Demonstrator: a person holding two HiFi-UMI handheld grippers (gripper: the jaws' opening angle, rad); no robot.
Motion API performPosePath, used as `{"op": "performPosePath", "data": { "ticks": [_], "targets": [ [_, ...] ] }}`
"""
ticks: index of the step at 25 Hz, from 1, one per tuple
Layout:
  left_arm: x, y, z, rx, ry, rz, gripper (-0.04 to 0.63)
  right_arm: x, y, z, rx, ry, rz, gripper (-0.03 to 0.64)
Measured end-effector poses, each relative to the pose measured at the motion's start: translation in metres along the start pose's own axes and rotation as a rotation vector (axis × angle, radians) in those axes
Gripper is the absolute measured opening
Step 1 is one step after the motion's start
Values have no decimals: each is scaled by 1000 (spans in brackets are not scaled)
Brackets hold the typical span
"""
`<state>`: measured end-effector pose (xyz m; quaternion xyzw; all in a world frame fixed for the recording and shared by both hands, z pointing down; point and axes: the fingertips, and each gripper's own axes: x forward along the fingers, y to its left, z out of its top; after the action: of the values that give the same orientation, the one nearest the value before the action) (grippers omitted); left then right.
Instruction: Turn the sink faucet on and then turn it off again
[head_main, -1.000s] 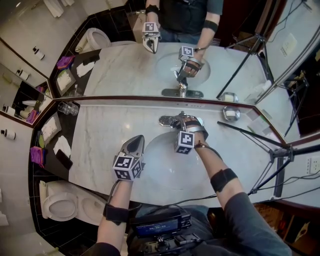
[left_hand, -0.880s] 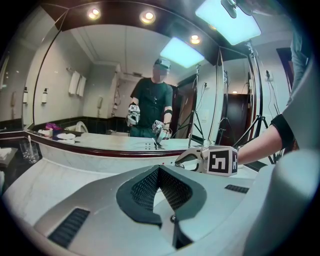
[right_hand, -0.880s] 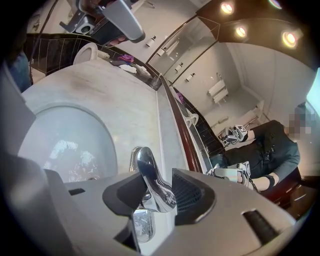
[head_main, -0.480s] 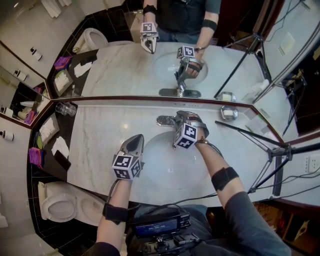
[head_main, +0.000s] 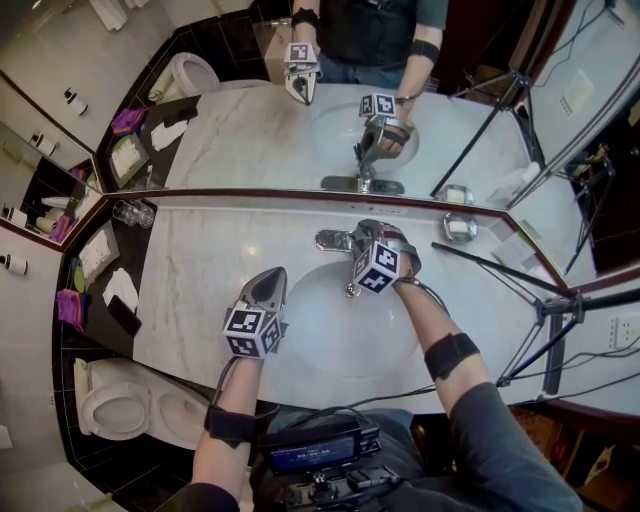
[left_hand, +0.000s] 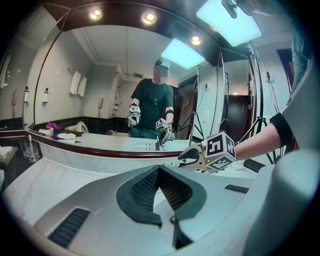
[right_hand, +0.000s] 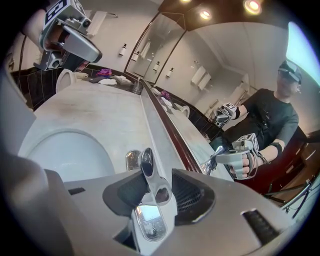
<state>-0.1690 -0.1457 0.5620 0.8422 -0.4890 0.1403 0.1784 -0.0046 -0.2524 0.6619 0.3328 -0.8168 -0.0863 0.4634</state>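
Observation:
The chrome faucet (head_main: 335, 240) stands at the back of the white sink basin (head_main: 320, 330). My right gripper (head_main: 368, 240) sits over it, its marker cube facing up. In the right gripper view the faucet's chrome lever handle (right_hand: 149, 167) lies between the two dark pads, and my right gripper (right_hand: 152, 181) is shut on it, rolled to one side. My left gripper (head_main: 272, 279) hovers over the counter left of the basin. Its jaws (left_hand: 158, 170) meet at the tips with nothing between them. I cannot make out any water.
A wide mirror (head_main: 280, 130) runs along the back of the marble counter (head_main: 210, 270). A glass (head_main: 130, 213) stands at the far left and a chrome dish (head_main: 461, 228) at the right. A tripod (head_main: 530, 300) leans in on the right. A toilet (head_main: 120, 410) is lower left.
My right gripper has rolled on the faucet handle and shifted slightly, its marker cube turning to face up more. The left gripper has kept still.

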Motion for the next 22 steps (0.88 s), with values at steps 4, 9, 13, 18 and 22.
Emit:
{"op": "performPosePath", "data": {
  "ticks": [4,9,13,18,22],
  "targets": [
    [-1,-2,1,-2,-6,-1,-6,-2,4,-3,51,14,-1,158],
    [-3,-6,6,3,-18,-8,-6,-13,7,-3,17,24,-2,161],
    [-2,-9,8,6,-22,-15,-6,-31,6,-5,74,-1,-11,163],
    [-2,-15,11,12,-27,-30,-6,-67,-6,-11,291,-68,-44,104],
    [0,-22,11,18,-28,-43,-6,-92,-15,-29,433,-100,-72,51]
  ]
}}
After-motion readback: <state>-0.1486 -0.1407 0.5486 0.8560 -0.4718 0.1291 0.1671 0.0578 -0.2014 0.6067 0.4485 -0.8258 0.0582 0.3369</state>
